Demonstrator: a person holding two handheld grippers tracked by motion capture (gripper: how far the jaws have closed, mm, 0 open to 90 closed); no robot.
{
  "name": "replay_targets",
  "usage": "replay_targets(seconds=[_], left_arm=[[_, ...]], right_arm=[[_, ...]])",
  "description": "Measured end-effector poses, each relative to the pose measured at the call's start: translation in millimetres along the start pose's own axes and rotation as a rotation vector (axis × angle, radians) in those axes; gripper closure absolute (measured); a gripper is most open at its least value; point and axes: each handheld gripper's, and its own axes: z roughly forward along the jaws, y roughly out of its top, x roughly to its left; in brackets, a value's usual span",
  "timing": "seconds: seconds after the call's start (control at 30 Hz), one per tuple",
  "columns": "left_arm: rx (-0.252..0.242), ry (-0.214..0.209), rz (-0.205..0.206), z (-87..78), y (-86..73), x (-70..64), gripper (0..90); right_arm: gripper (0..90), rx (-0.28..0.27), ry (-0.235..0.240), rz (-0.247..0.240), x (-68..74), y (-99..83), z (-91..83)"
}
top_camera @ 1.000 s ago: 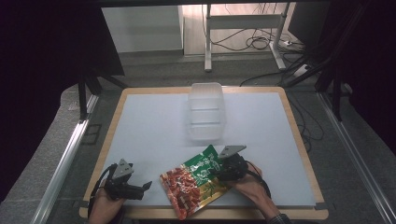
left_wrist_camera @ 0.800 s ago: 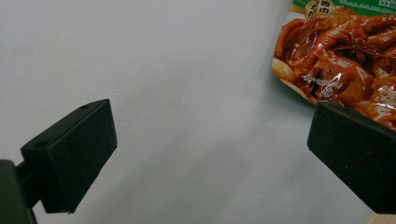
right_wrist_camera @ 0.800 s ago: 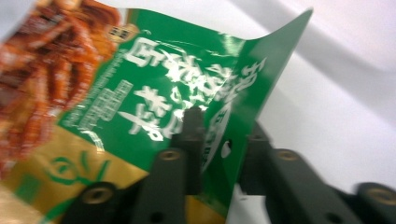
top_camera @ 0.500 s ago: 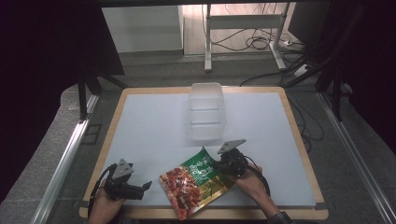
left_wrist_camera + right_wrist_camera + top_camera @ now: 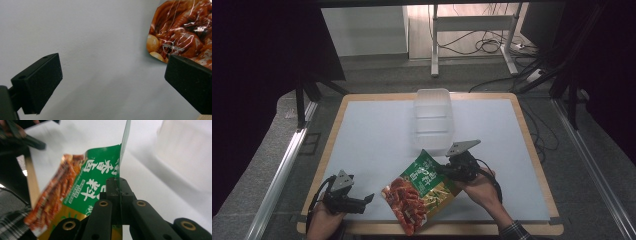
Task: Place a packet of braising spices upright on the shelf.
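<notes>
A flat snack bag (image 5: 419, 192), green at its top and red-brown with food pictures below, lies tilted near the table's front edge. My right gripper (image 5: 446, 172) is shut on the bag's right edge; in the right gripper view the jaws pinch the green foil (image 5: 100, 182) and the bag hangs lifted off the table. My left gripper (image 5: 368, 198) rests at the front left, open, its black pads (image 5: 40, 80) wide apart over the white surface. The bag's red corner (image 5: 182, 30) lies just ahead of it, apart from the pads.
A clear plastic container (image 5: 433, 120) stands at the table's back middle, just beyond the right gripper. The white mat (image 5: 372, 135) is framed by a wooden rim (image 5: 532, 145). Cables and desk legs lie on the floor behind.
My right gripper has shifted slightly right and up with the bag's edge, tilting the bag more. The left gripper has stayed put.
</notes>
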Motion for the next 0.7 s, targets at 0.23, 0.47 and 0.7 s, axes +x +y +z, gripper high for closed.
replay_targets(seconds=[0.23, 0.47, 0.7], left_arm=[[-0.006, -0.003, -0.008, 0.1, -0.1, 0.2, 1.3], [-0.011, -0.005, -0.010, 0.0, -0.1, 0.7, 1.2], [-0.007, -0.006, -0.005, -0.2, 0.1, 0.9, 1.2]], right_arm=[[89.1, -0.038, 0.038, -0.002, -0.1, 29.1, -17.0], [89.2, -0.050, 0.040, -0.044, 7.4, 54.3, -26.8], [89.2, -0.076, 0.077, -0.077, 16.8, 77.8, -34.1]])
